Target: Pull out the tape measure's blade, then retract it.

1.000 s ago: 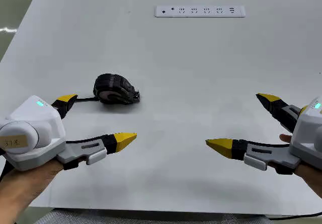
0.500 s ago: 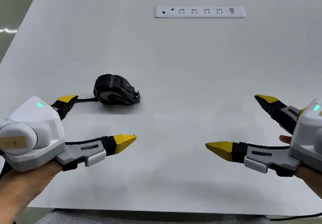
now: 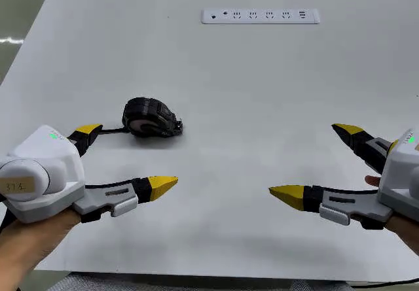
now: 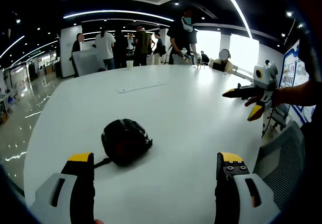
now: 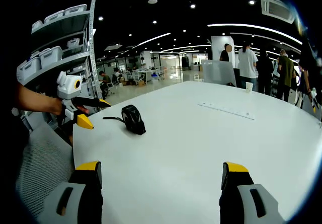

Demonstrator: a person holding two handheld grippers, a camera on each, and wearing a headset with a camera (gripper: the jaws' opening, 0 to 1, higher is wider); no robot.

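- Clearly nothing is gripped yet: the left claw (image 3: 129,155) and right claw (image 3: 313,160) both hover spread wide over the tabletop (image 3: 262,88).
- The tape measure (image 3: 150,117) lies at about ten o'clock, near the left claw's far tip.
- Best, I'd judge, to clamp its case with the left claw, then draw the blade out slowly with the right.

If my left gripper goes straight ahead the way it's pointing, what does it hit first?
Probably the tape measure: it lies just ahead of the left gripper, inside the open jaws' span, off-centre toward one jaw. Depth is hard to judge.
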